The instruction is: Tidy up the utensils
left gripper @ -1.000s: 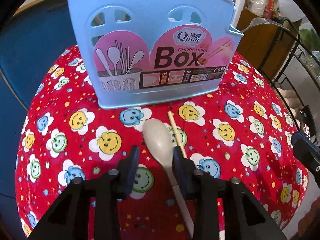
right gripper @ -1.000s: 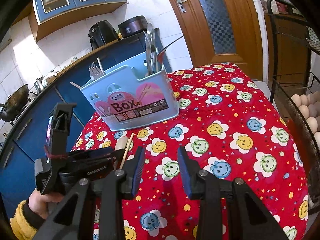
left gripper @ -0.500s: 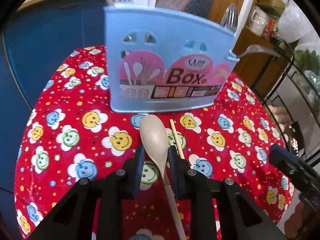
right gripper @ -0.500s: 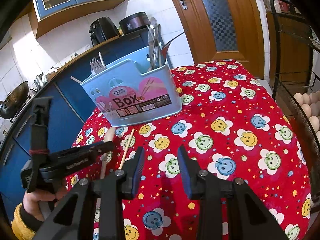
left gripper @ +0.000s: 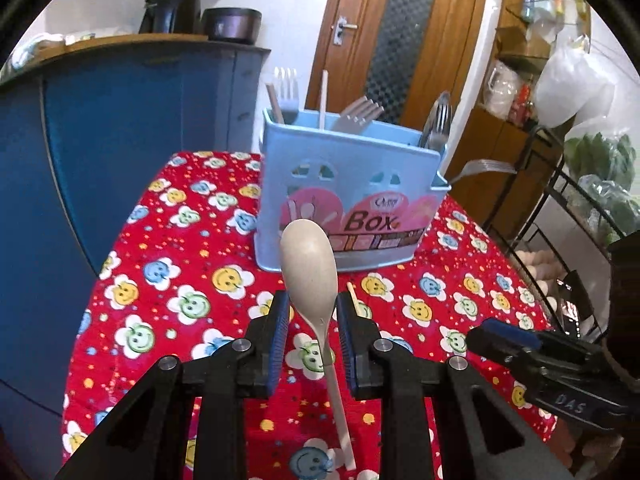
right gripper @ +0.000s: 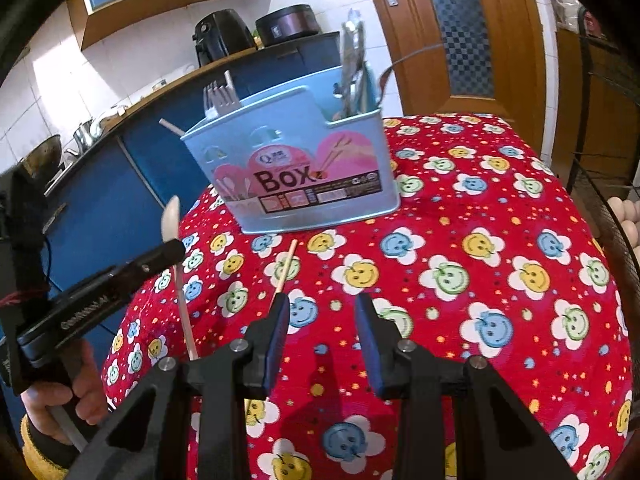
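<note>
A red cloth printed with smiling flowers covers the surface (right gripper: 500, 240) I am working over, in a kitchen with blue cabinets (left gripper: 120, 140) behind it and a wooden door (right gripper: 460, 32) beyond. Toward the far side of the surface stands the pale blue chopsticks box (right gripper: 296, 176), its pink label facing my cameras; forks (left gripper: 286, 88), a pale stick and metal cutlery stand upright in its compartments, and one fork handle juts out over its right end.

My left tongs (left gripper: 310, 326) pinch a beige plastic spoon (left gripper: 308, 272) at the neck, the blue pads on either side of it. The bowl tilts up and forward in front of the box label, raised off the cloth, while the handle runs back down between the tongs' arms. From the right camera the same spoon shows edge-on, rising above the left tool, with a hand in a yellow cuff (right gripper: 60, 404) gripping that tool's handle.

My right tongs (right gripper: 322, 320) hang over the cloth with the pads spread and nothing between them.

A single wooden chopstick (right gripper: 286, 266) lies flat on the cloth in front of the box, its near end just beside the left pad of the right tongs; whether they touch, I cannot tell.
</note>
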Demonstrator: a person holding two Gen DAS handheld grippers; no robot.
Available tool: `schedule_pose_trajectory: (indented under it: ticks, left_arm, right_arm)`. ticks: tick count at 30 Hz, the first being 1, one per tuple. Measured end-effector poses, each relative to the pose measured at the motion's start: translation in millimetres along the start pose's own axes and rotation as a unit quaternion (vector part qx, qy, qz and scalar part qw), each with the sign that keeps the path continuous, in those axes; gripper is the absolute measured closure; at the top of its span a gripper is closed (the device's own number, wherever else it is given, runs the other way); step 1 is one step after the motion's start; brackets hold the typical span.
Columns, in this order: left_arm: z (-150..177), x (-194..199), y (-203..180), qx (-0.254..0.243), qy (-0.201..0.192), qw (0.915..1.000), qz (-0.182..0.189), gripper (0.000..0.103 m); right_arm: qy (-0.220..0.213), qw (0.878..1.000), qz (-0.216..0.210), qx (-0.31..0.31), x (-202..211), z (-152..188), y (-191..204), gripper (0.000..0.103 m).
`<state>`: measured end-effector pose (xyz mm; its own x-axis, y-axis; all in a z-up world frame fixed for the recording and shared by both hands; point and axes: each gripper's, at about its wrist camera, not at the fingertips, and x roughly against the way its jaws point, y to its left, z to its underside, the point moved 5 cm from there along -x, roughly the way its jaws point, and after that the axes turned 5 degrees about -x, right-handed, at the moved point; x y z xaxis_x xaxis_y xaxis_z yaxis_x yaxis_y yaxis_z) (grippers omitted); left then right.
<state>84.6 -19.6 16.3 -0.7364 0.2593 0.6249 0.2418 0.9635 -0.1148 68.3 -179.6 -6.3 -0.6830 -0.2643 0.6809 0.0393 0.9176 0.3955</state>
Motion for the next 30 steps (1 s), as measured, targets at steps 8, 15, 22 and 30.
schedule_pose_trajectory:
  ticks: [8, 15, 22, 30]
  left_arm:
    - [-2, 14, 16, 0.008, -0.019, 0.9998, -0.008, 0.079]
    - [-4, 26, 28, 0.020, -0.035, 0.9991, -0.011, 0.079]
    - [-10, 39, 30, 0.012, -0.053, 0.9984, -0.017, 0.079]
    - [-15, 46, 35, 0.010, -0.061, 0.9978, -0.022, 0.080]
  right_arm:
    - [0.047, 0.998, -0.005, 0.032, -29, -2, 26, 0.066]
    - [0.108, 0.992, -0.002, 0.063, -62, -5, 42, 0.066]
    - [0.170, 0.982, 0.020, 0.081, -90, -8, 48, 0.076]
    - [0.213, 0.972, 0.049, 0.087, -111, -14, 45, 0.092]
